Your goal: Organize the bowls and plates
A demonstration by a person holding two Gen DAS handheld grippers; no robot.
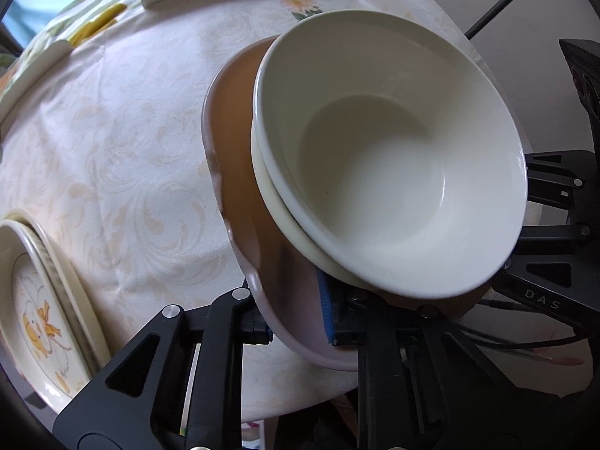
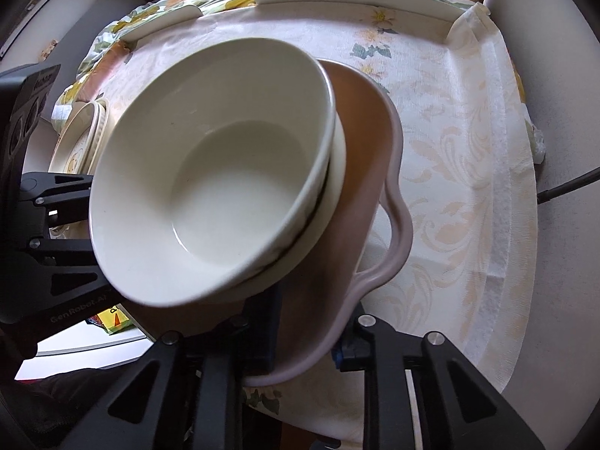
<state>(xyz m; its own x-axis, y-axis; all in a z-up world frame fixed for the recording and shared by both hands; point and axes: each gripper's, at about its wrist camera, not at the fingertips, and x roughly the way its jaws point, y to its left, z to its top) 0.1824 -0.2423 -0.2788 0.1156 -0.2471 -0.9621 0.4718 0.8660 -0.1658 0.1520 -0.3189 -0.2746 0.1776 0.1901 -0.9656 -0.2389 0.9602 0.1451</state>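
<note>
Two white bowls point(image 1: 393, 157), nested, tilted on mauve scalloped plate point(image 2: 378, 172), frame centre, above table point(image 1: 123, 142). Left tongs point(image 1: 296, 322) and right tongs point(image 2: 303, 352) pinching opposite plate rims. Risk: bowls sliding off if tilt grows.

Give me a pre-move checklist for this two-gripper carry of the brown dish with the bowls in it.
1. Left gripper clamped on the brown dish rim: ok, one finger inside the wall, one outside.
2. Right gripper clamped on the opposite rim: ok, same straddle.
3. White bowls nested: ok, upper bowl sits inside the lower.
4. Bowls level in the dish: not ok, the stack looks tilted and off-centre; the fisheye may exaggerate.
5. Dish clear of the tablecloth: cannot tell, the underside is hidden.
6. Floral plates on the left out of the path: ok, they lie apart from the dish.
</note>
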